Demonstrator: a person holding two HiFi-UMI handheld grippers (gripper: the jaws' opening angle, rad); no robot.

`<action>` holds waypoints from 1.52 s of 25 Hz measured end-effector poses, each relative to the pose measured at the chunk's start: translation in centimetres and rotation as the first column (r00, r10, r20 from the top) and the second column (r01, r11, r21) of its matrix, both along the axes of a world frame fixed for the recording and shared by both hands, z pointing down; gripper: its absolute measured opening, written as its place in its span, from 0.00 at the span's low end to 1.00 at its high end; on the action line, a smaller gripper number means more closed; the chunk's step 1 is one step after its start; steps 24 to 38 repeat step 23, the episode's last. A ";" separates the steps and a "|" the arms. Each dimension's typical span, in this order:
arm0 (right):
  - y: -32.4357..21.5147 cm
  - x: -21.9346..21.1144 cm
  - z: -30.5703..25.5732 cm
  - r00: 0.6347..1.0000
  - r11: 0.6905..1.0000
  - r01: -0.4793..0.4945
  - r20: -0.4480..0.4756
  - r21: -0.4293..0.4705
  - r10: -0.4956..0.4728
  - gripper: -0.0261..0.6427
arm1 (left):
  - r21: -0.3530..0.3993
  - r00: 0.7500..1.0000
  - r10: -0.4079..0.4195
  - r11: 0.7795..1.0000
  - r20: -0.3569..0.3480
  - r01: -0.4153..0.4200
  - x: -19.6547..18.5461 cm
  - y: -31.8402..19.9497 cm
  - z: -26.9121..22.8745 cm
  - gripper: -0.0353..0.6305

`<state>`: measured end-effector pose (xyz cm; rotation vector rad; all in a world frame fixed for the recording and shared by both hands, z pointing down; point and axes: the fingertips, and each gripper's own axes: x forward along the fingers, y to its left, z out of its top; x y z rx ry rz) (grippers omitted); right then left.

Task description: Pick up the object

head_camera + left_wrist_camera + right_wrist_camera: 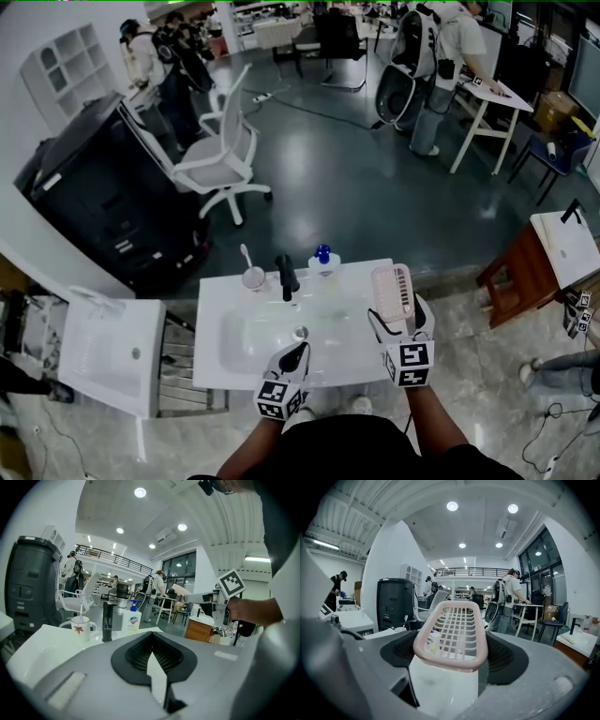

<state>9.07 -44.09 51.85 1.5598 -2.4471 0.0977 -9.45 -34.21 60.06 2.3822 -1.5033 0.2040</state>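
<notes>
A pink slotted plastic tray is held up over the right side of the white sink, and my right gripper is shut on its near end. In the right gripper view the tray stands out between the jaws of that gripper. The left gripper view shows it at a distance. My left gripper hovers over the basin's front edge, jaws together and holding nothing; its jaws meet in its own view.
At the sink's back stand a white cup, a black faucet and a blue-capped soap bottle. A second white basin lies left, a black machine and white chair behind, a wooden stool right.
</notes>
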 end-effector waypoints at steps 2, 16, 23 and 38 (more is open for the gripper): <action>0.3 0.1 0.0 1.000 1.000 -0.005 0.000 0.003 0.005 0.71 | 0.017 1.000 -0.008 1.000 -0.007 0.008 -0.2 0.1 0.0 0.08; 1.3 0.2 -0.8 0.999 0.999 -0.032 0.021 0.033 0.031 0.71 | 0.019 1.000 -0.014 1.000 -0.011 0.014 -0.6 1.0 0.1 0.08; 1.5 0.4 -0.7 0.999 0.999 -0.039 0.026 0.029 0.039 0.71 | 0.024 1.000 -0.019 1.000 -0.006 0.019 -0.8 1.4 -0.3 0.08; 1.5 0.4 -0.7 0.999 0.999 -0.039 0.026 0.029 0.039 0.71 | 0.024 1.000 -0.019 1.000 -0.006 0.019 -0.8 1.4 -0.3 0.08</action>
